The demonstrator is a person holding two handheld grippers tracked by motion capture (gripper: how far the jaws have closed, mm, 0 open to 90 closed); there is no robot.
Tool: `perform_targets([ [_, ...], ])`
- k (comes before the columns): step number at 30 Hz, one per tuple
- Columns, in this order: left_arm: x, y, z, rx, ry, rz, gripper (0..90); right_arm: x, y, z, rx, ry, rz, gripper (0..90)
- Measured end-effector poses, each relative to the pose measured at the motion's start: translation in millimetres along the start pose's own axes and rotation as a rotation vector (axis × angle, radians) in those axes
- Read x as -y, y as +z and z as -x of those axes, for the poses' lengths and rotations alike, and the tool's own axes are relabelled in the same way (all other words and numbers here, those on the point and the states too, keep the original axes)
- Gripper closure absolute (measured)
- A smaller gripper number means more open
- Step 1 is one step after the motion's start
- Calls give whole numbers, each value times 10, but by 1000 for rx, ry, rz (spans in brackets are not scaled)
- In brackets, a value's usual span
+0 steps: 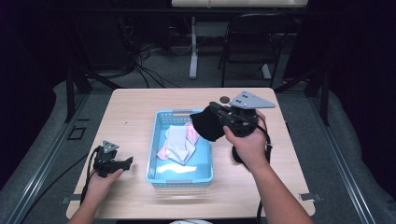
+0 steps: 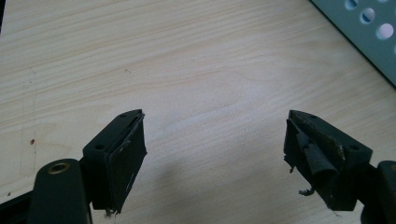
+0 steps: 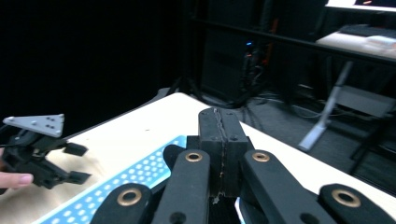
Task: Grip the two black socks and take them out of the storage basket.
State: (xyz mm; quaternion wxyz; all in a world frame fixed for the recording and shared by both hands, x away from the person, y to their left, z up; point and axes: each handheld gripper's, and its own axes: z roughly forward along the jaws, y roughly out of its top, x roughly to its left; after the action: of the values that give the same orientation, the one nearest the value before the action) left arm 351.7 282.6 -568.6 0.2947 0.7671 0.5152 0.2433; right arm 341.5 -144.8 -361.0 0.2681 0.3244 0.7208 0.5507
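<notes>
By the table's (image 1: pixel 140 100) near edge, the left gripper (image 1: pixel 122 164) rests released and empty. The right gripper (image 1: pixel 215 115) pinches a black sock (image 1: pixel 206 125) over the blue basket's (image 1: pixel 180 178) far right corner. Let go there, I judge, and the sock could drape the rim or land outside.

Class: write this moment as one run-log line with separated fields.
left hand-held gripper: open, on table | right hand-held gripper: shut on black cloth above blue basket | basket: pink, white cloths

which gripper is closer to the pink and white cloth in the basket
Right. The right gripper hangs just above the blue basket's right rim, shut on a black cloth beside the pink and white cloth. The left gripper sits open outside the basket's left wall.
</notes>
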Motion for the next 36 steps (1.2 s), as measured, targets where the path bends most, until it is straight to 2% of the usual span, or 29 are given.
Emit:
perform_targets([
  [1,0,0,0,-1,1,-1,208,0,0,0,0,0,0,900],
  [6,1,2,4,-2,-1,-2,208,89,-337,186,78,9,9,900],
  [7,1,3,5,-2,-1,-2,208,89,-337,186,78,9,9,900],
  [8,1,3,7,-2,-1,-3,208,146,-428,244,102,23,18,900],
  [13,1,2,8,-3,0,-4,208,250,-560,321,130,44,15,900],
  [16,4,6,8,-3,-2,-4,208,387,-639,342,156,51,-5,900],
  [22,4,5,12,-3,1,-6,208,519,-707,342,164,65,-18,900],
  [26,5,6,11,-4,-1,-6,208,637,-732,304,160,69,-46,900],
  [30,6,5,11,-4,-1,-5,208,773,-716,308,157,93,-69,900],
  [32,6,6,11,-4,-1,-5,208,866,-680,350,161,119,-91,900],
  [35,6,7,11,-4,-1,-7,208,1047,-566,511,175,169,-143,900],
  [36,6,7,11,-4,-1,-7,208,1047,-566,511,175,169,-143,900],
])
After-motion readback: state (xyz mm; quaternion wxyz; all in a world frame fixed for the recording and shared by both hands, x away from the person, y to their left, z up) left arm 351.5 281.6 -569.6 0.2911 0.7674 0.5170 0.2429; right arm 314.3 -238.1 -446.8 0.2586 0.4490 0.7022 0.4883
